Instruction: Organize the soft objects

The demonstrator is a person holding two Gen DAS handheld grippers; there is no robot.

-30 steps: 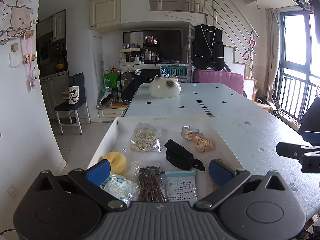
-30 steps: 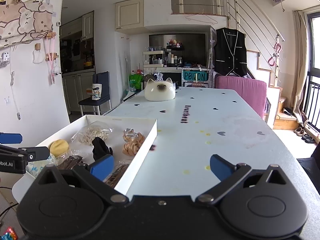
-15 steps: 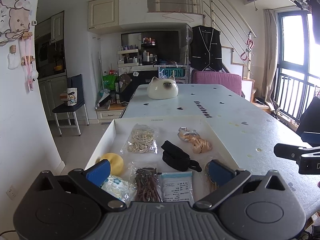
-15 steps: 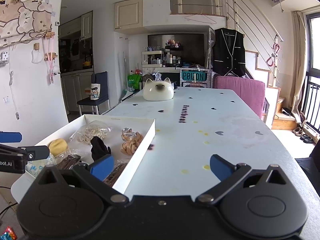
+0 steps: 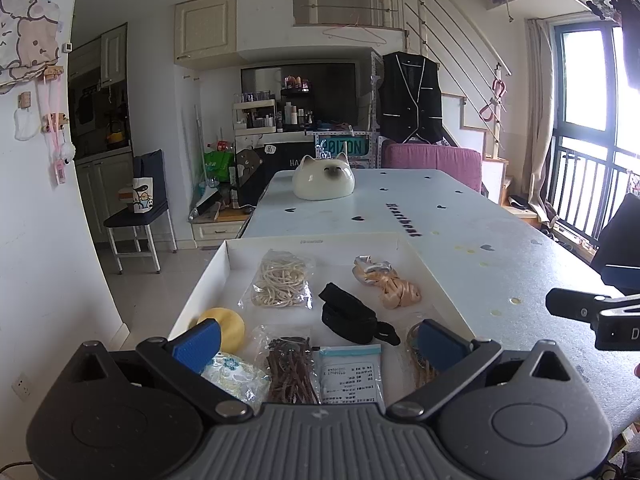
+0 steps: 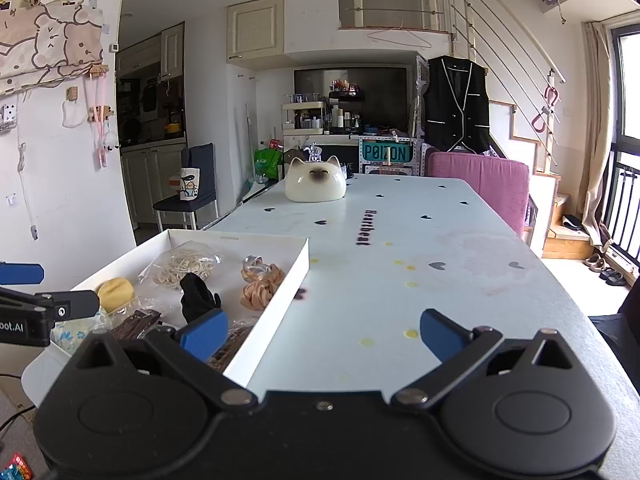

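A white shallow tray (image 5: 436, 280) (image 6: 280, 304) lies on the table's near left. It holds a bag of cream bands (image 5: 282, 284), a black fabric piece (image 5: 352, 318) (image 6: 198, 296), peach and silver scrunchies (image 5: 390, 286) (image 6: 260, 282), a yellow sponge (image 5: 228, 326) (image 6: 115, 290), a bag of brown bands (image 5: 292, 368), a labelled pouch (image 5: 350, 372) and a floral packet (image 5: 236, 376). My left gripper (image 5: 316, 340) is open and empty above the tray's near end. My right gripper (image 6: 322, 332) is open and empty over the table, right of the tray.
A cat-shaped white ceramic container (image 5: 323, 184) (image 6: 315, 185) stands at the table's far end. The pale table (image 6: 440, 264) has heart prints. A pink-cushioned chair (image 6: 480, 184) is behind it; a dark chair (image 5: 140, 208) stands on the floor to the left.
Both grippers have shifted only slightly; the views drift a little. Nothing in the tray has moved.
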